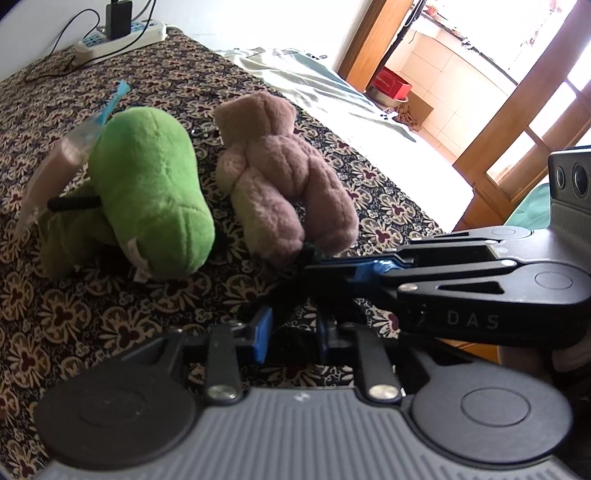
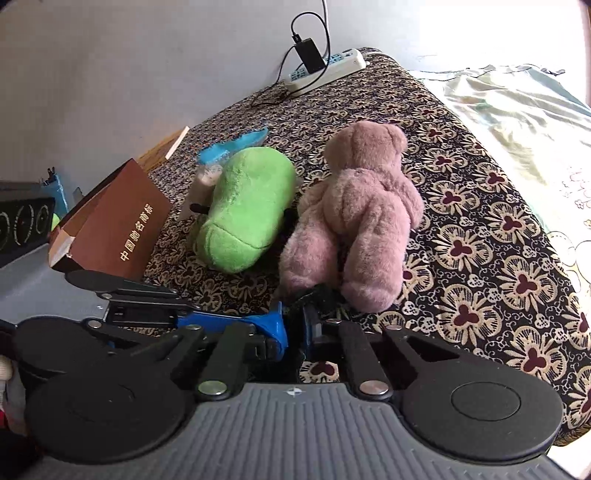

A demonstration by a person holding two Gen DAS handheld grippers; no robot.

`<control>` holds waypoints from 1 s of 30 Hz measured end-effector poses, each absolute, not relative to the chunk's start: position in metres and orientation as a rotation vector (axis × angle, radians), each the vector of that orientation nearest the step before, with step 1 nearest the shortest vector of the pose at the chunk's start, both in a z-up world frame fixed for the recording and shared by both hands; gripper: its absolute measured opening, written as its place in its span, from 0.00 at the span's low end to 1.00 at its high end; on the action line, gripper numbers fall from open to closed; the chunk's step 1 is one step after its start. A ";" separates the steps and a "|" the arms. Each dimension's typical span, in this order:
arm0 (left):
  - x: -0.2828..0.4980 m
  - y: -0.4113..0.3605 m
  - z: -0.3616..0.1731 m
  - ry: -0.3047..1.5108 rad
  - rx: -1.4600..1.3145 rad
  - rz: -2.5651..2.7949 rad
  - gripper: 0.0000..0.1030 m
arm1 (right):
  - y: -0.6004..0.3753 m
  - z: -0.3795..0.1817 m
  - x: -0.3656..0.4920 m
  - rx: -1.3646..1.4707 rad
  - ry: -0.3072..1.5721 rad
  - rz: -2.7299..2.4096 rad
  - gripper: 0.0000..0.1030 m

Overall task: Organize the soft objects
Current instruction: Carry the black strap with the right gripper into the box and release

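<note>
A pink plush bear (image 1: 284,177) (image 2: 354,214) lies face down on the floral cloth, feet toward me. A green plush toy (image 1: 147,192) (image 2: 247,206) lies just left of it. A dark fuzzy soft item (image 1: 291,291) (image 2: 317,295) sits at the bear's feet. My left gripper (image 1: 291,332) has its blue pads close around that dark item. My right gripper (image 2: 295,328) is shut on the same dark item; it enters the left wrist view from the right (image 1: 354,273).
A brown book (image 2: 118,229) leans at the left beside the green toy. A blue-edged plastic packet (image 1: 74,147) (image 2: 229,151) lies behind the green toy. A power strip with charger (image 2: 325,70) (image 1: 122,33) sits at the far edge. A pale bedsheet (image 2: 517,122) lies right.
</note>
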State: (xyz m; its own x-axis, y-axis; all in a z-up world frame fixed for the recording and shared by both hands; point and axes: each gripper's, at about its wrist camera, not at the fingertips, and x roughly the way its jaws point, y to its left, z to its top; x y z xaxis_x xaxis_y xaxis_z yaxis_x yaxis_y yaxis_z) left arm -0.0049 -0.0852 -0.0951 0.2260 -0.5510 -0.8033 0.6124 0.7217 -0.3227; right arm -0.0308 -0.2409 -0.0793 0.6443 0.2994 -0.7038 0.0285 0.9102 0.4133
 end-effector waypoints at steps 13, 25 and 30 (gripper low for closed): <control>-0.019 -0.055 -0.059 0.951 0.035 -0.815 0.13 | -0.229 -0.057 -0.030 0.527 0.759 0.272 0.00; -0.040 -0.010 -0.030 0.812 0.048 -0.767 0.13 | -0.197 -0.040 -0.020 0.578 0.706 0.363 0.00; -0.048 0.017 -0.012 0.751 0.037 -0.736 0.13 | -0.178 -0.023 -0.013 0.570 0.664 0.407 0.00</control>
